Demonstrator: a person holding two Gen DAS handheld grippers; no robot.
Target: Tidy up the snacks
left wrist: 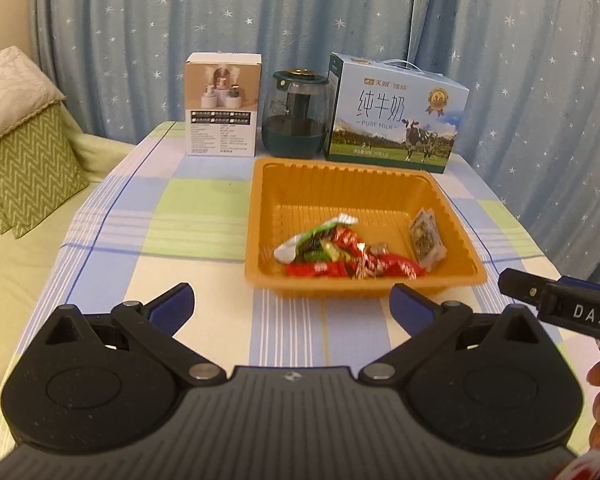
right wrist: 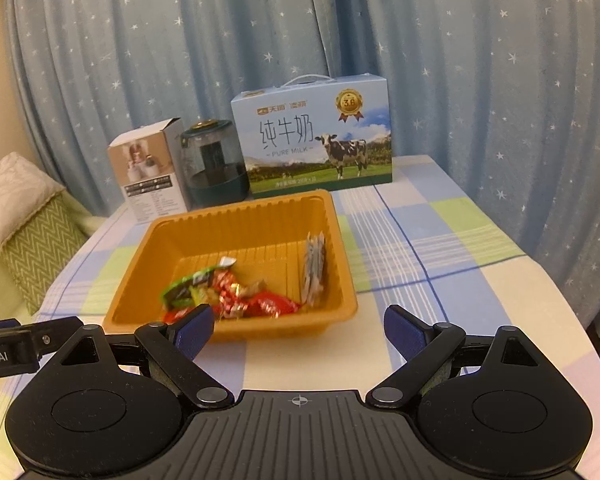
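An orange plastic tray (left wrist: 340, 184) (right wrist: 204, 224) sits mid-table on the checked cloth. Inside it lie several red and green wrapped snacks (left wrist: 340, 254) (right wrist: 228, 288), and a grey-patterned packet (left wrist: 426, 240) (right wrist: 314, 270) leans on its right wall. My left gripper (left wrist: 292, 306) hovers above the cloth just in front of the tray's near rim, open, with nothing between its blue pads. The right gripper (right wrist: 298, 330) is open and empty too, before the tray's near right corner. Its dark body (left wrist: 560, 306) shows at the right of the left wrist view.
Behind the tray stand a white product box (left wrist: 222, 106) (right wrist: 148, 176), a dark green glass jar (left wrist: 296, 114) (right wrist: 216, 164) and a blue milk carton case (left wrist: 396, 114) (right wrist: 314, 136). Starred blue curtains hang behind. A green sofa with cushions (left wrist: 24, 148) (right wrist: 32, 220) lies to the left.
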